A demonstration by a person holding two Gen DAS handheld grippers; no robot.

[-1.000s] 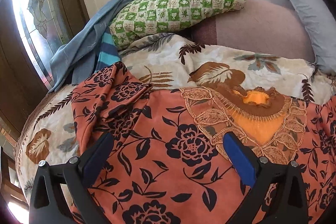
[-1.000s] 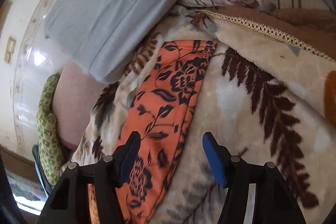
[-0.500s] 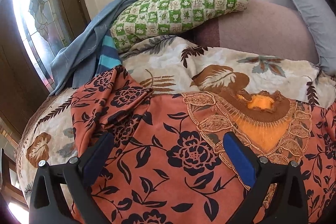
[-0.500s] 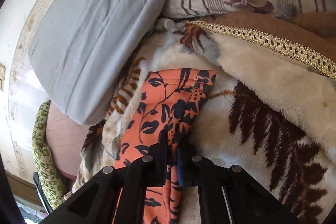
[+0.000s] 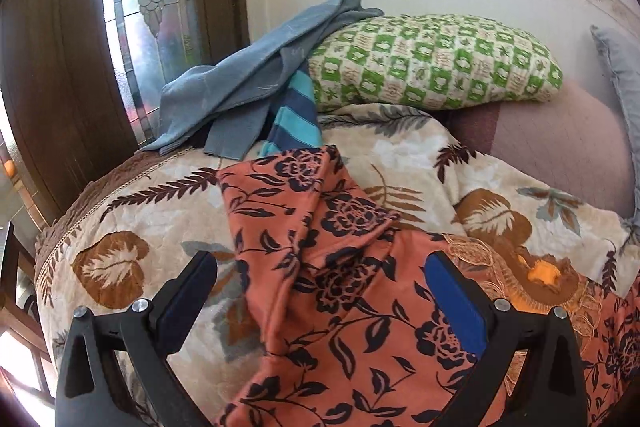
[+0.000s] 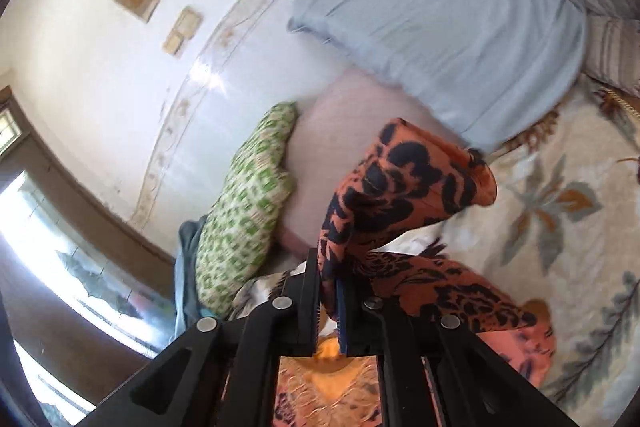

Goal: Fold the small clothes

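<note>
An orange top with dark flowers [image 5: 352,307] lies spread on a leaf-print blanket [image 5: 132,227]; its left sleeve [image 5: 296,195] lies crumpled on the blanket. My left gripper [image 5: 320,291] is open and empty, hovering above that sleeve and shoulder. The embroidered neckline [image 5: 536,275] shows to the right. My right gripper [image 6: 328,291] is shut on the right sleeve [image 6: 404,183], which is lifted off the blanket [image 6: 560,211] and folds over the fingers. The neckline [image 6: 328,383] sits below the gripper.
A green checked pillow [image 5: 432,63] and a blue towel with striped cloth [image 5: 256,87] lie at the head of the bed, against the tiled wall. A grey pillow [image 6: 452,31] lies at the right. A door and stained-glass window [image 5: 152,7] stand at the left.
My right gripper, shut on the sleeve, has lifted it and swung it left over the top's body. My left gripper has moved left over the other sleeve, still open.
</note>
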